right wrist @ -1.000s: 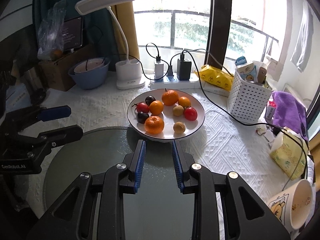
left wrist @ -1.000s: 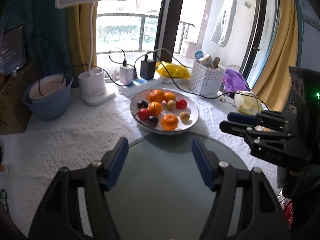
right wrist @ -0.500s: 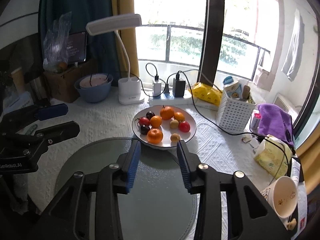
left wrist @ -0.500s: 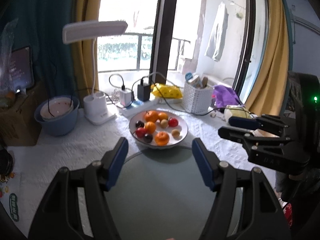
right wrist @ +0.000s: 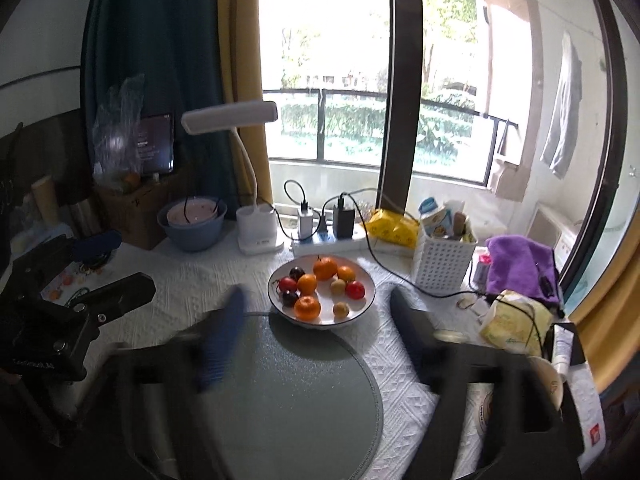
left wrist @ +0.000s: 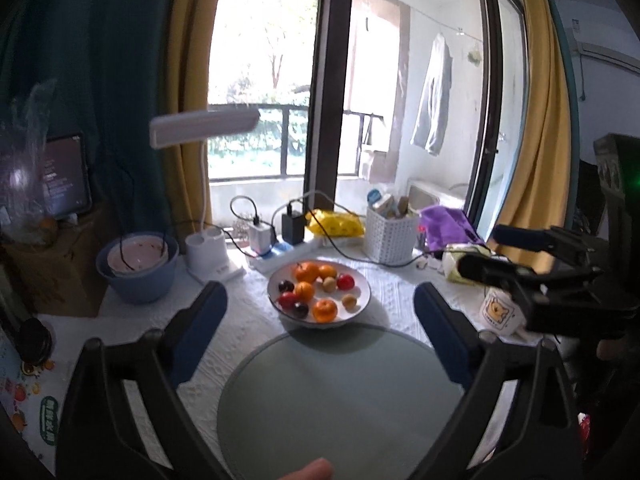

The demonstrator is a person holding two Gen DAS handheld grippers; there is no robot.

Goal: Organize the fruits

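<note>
A white plate (left wrist: 362, 298) (right wrist: 366, 302) holds several fruits: oranges (left wrist: 324, 309) (right wrist: 307, 307), red fruits (right wrist: 355, 289), dark plums (right wrist: 289, 298) and small tan ones (right wrist: 341, 309). It stands on the white tablecloth behind a round grey glass mat (left wrist: 340, 396) (right wrist: 296, 400). My left gripper (left wrist: 320, 316) is open and empty, raised well back from the plate. My right gripper (right wrist: 316, 320) is open and empty, its fingers motion-blurred, above the mat. Each gripper shows at the side of the other's view.
A white desk lamp (right wrist: 256, 228), power strip with chargers (right wrist: 324, 236), blue bowl (right wrist: 192, 226), white basket (right wrist: 442, 258), purple cloth (right wrist: 520, 260), yellow bags and a cartoon cup (left wrist: 498, 312) ring the plate. Cables trail across the cloth.
Both grippers have lifted up and back from the plate, so it looks smaller. The right gripper's jaws have spread from nearly closed to wide open.
</note>
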